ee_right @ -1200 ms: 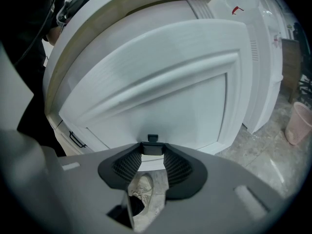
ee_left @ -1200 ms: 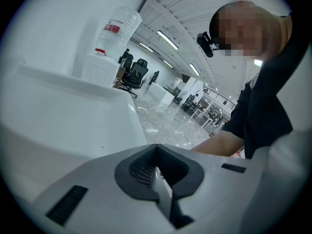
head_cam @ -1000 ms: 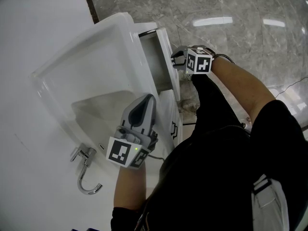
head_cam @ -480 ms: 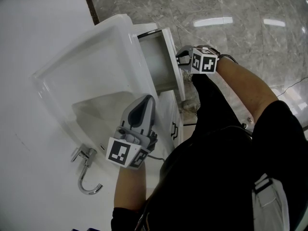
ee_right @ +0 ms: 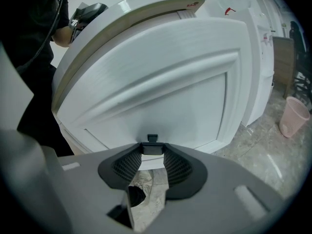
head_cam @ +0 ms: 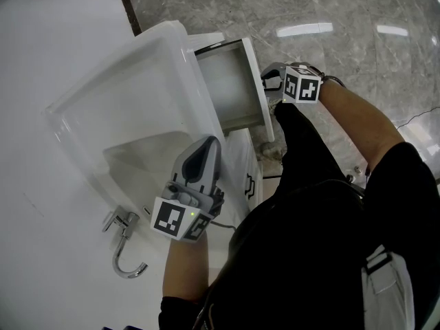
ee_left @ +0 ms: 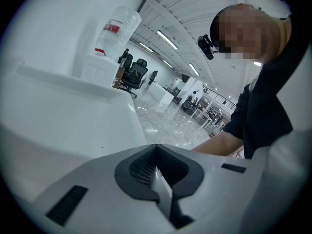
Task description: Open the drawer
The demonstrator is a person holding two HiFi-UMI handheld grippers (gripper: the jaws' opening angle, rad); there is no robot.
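Note:
The white drawer [head_cam: 230, 91] of the vanity stands partly pulled out, its grey inside showing in the head view. My right gripper [head_cam: 269, 81] is at the drawer's front panel [ee_right: 161, 87], shut on the small dark handle [ee_right: 152, 139], which sits between its pads. My left gripper [head_cam: 210, 143] rests on the front rim of the sink [head_cam: 69, 108], jaws together and holding nothing. In the left gripper view its fingertips [ee_left: 156, 172] point along the white counter.
A chrome tap [head_cam: 124, 243] stands at the near left of the basin. Below the drawer is a cabinet door with a black handle [head_cam: 249, 184]. Grey marble floor [head_cam: 344, 33] lies to the right. A pink bin [ee_right: 292, 116] stands beside the vanity.
The drawer has slid further out to the right, with my right gripper moving right on its handle. The left gripper has stayed still.

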